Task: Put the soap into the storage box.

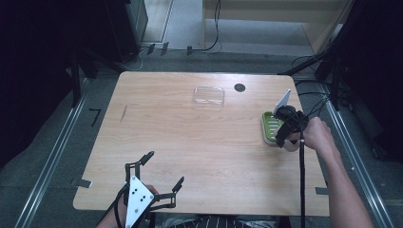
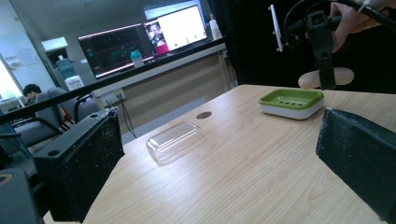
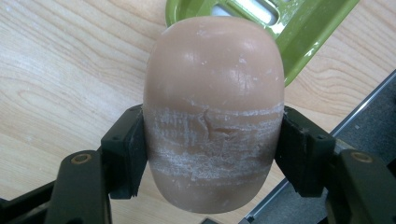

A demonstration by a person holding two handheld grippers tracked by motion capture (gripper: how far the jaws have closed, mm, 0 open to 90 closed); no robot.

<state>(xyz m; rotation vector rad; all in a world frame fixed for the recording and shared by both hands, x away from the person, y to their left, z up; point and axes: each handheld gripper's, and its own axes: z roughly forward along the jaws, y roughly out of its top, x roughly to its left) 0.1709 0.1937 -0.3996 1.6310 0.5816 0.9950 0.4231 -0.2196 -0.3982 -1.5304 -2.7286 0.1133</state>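
Note:
A pale pink bar of soap [image 3: 212, 107] is clamped between the jaws of my right gripper [image 3: 212, 156], which is shut on its scuffed middle. The soap [image 1: 291, 146] hangs just above the table at the near end of a green soap dish [image 1: 270, 127], near the table's right edge. From the left gripper view, the right gripper [image 2: 325, 79] holds the soap [image 2: 344, 75] behind the dish [image 2: 292, 100]. My left gripper [image 1: 164, 169] hovers open at the table's front left, nothing between its jaws [image 2: 219, 135]. A clear plastic lid [image 1: 208, 95] lies at the far middle.
A small black round mark [image 1: 239, 87] sits right of the clear lid [image 2: 174, 140]. The table's right edge [image 3: 322, 140] runs close beside the soap, with dark floor beyond. Cables trail past the table's far right corner [image 1: 309, 90].

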